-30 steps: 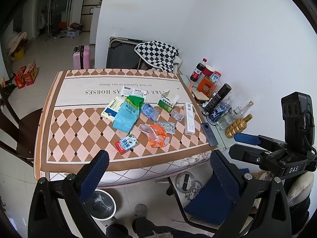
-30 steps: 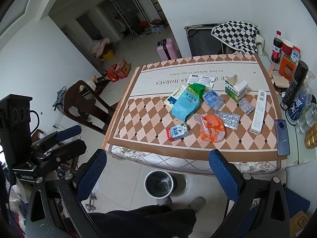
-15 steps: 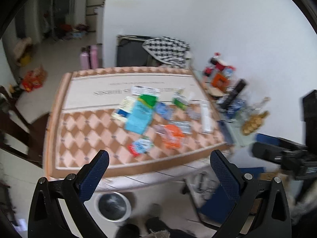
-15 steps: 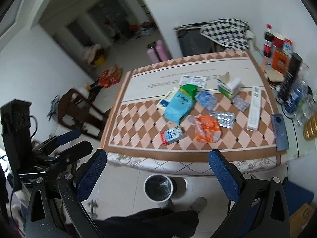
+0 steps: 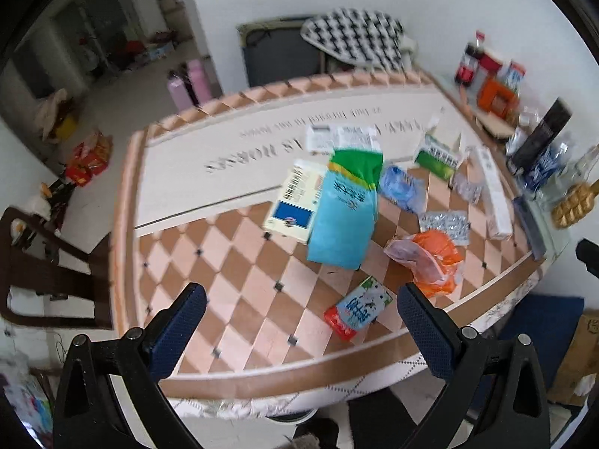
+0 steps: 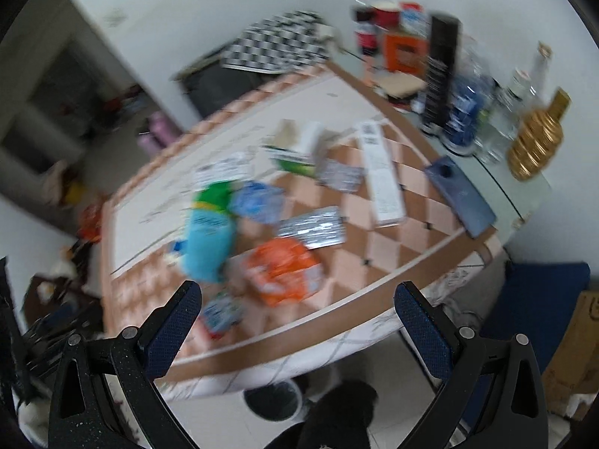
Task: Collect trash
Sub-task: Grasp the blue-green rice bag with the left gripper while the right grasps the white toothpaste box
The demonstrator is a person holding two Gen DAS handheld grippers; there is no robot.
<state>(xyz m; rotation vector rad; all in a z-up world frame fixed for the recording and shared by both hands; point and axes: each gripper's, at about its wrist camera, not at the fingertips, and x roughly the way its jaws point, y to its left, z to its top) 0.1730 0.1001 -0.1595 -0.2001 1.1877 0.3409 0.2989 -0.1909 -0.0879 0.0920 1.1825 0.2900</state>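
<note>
Trash lies on a table with a diamond-pattern cloth (image 5: 224, 262). A blue and green bag (image 5: 346, 217), a white box (image 5: 297, 202), an orange wrapper (image 5: 434, 258), a small red and blue packet (image 5: 357, 308), blister packs (image 5: 445, 222) and a green box (image 5: 438, 155) show in the left wrist view. My left gripper (image 5: 297, 325) is open and empty above the table's near edge. My right gripper (image 6: 297, 321) is open and empty over the near edge; the orange wrapper (image 6: 282, 269) and blue bag (image 6: 207, 239) lie beyond it. A dark bin (image 6: 273, 398) stands under the table.
Bottles, a black tube (image 6: 440, 71) and a gold bottle (image 6: 535, 142) stand along the right wall. A dark phone (image 6: 460, 194) and a long white box (image 6: 380, 176) lie at the table's right side. A wooden chair (image 5: 45, 273) stands left; a blue seat (image 5: 539, 321) is right.
Both grippers have moved forward and closer to the table, which now fills more of each view. The right view has swung to the right. Both stay open and empty.
</note>
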